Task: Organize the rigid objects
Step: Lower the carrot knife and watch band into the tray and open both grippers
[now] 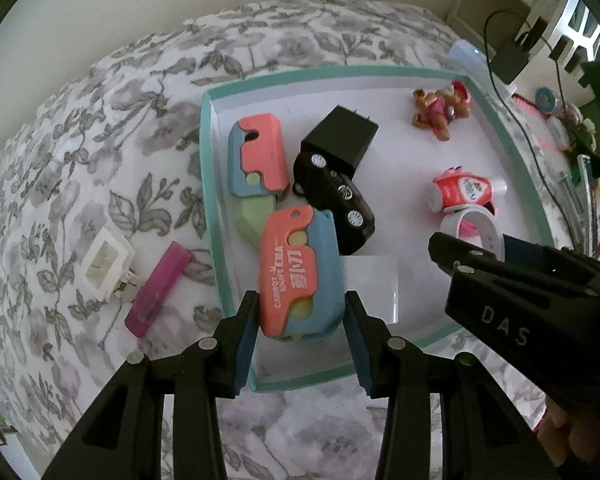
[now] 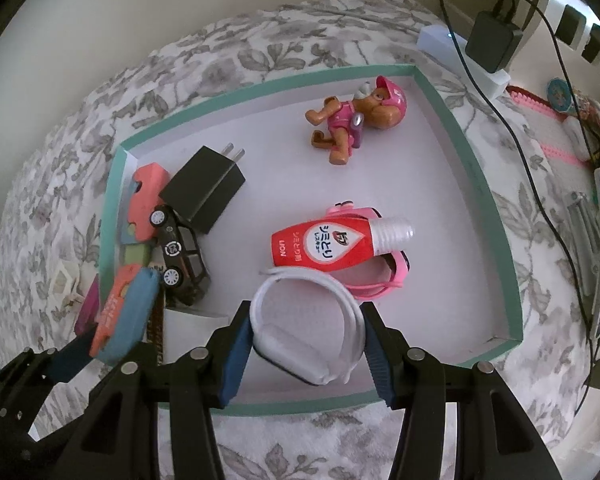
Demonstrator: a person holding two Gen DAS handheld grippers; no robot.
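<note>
My left gripper [image 1: 302, 334] clamps a coral-and-blue toy knife [image 1: 296, 272] over the teal-rimmed tray [image 1: 206, 184]. My right gripper [image 2: 304, 354] squeezes a white band [image 2: 306, 320] above the tray floor, beside the red bottle [image 2: 324, 246].

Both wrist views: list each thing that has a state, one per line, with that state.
left gripper: shut on carrot toy knife.
carrot toy knife: held over the tray.
right gripper: shut on white watch.
white watch: held, strap looped.
second toy knife: lying in tray, green blade out.
toy car: on its side.
black charger: unplugged, prongs out.
red tube: lying down, capped.
dog figure: lying on its side.
</note>
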